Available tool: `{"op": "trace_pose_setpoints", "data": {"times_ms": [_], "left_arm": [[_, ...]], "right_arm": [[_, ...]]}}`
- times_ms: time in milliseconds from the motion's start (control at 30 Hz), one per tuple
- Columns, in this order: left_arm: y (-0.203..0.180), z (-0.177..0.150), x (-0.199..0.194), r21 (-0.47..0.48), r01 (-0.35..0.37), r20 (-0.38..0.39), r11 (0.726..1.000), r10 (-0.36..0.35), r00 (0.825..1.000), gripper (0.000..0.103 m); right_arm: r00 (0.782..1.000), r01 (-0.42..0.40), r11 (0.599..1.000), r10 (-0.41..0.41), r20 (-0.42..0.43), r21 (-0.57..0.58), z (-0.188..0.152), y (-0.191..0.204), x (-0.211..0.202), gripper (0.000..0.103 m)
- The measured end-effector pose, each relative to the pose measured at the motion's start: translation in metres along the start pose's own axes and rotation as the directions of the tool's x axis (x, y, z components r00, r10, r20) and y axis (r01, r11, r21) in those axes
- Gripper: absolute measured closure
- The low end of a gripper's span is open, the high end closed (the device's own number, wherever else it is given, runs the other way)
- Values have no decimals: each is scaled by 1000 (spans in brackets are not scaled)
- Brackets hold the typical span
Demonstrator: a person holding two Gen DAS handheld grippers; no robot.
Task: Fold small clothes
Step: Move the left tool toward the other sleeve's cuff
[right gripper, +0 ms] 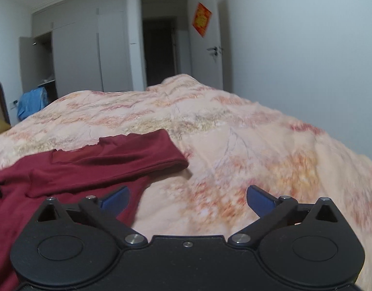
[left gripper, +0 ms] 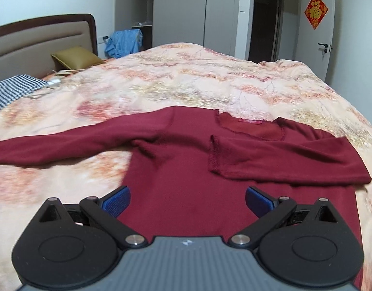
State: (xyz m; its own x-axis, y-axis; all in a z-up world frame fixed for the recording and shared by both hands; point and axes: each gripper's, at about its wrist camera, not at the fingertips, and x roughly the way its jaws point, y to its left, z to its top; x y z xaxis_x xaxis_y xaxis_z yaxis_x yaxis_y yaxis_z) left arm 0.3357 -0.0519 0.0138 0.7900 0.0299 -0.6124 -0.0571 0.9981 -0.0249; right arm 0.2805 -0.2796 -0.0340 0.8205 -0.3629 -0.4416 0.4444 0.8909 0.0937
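A dark red long-sleeved top (left gripper: pixel 186 160) lies flat on a bed's peach floral quilt (left gripper: pixel 186 77), neck away from the cameras. One sleeve (left gripper: pixel 52 148) stretches out to the left; the other sleeve (left gripper: pixel 283 160) is folded across the chest, its cuff near the middle. A pink label (left gripper: pixel 250 121) sits inside the collar, too small to read. The left gripper (left gripper: pixel 187 200) hangs over the top's lower body, blue pads spread wide, nothing between them. The right gripper (right gripper: pixel 187 200) is likewise spread wide and empty, over the quilt just beside the top's right edge. On the door (left gripper: pixel 326 36) hangs a red diamond sign (left gripper: pixel 316 11) bearing the gold character 福.
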Motion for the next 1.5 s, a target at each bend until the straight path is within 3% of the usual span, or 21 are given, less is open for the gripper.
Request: {"op": "trace_pose_setpoints", "data": {"times_ms": [67, 167, 400, 833, 1100, 1500], "left_arm": [[13, -5, -18, -15, -14, -3, 1000, 14, 1000, 0], [38, -10, -43, -52, -40, -21, 998, 39, 999, 0], [94, -20, -86, -136, -126, -21, 983, 124, 992, 0], [166, -34, -113, -188, -266, -64, 946, 258, 964, 0], [189, -31, -106, -227, -300, -81, 926, 289, 954, 0], [224, -11, -54, -288, -311, -119, 906, 289, 950, 0]], "right_arm": [[999, 48, 996, -48, 3, 69, 0, 12, -10, 1], [1000, 20, 995, -19, -12, 97, -9, 31, -25, 1], [994, -96, 993, 92, -50, -69, -17, 77, -59, 1], [975, -222, 951, 219, -39, -215, -22, 132, -104, 1], [967, -256, 938, 250, -57, -235, -29, 143, -97, 1], [951, -309, 916, 302, -70, -257, -27, 185, -65, 1]]}}
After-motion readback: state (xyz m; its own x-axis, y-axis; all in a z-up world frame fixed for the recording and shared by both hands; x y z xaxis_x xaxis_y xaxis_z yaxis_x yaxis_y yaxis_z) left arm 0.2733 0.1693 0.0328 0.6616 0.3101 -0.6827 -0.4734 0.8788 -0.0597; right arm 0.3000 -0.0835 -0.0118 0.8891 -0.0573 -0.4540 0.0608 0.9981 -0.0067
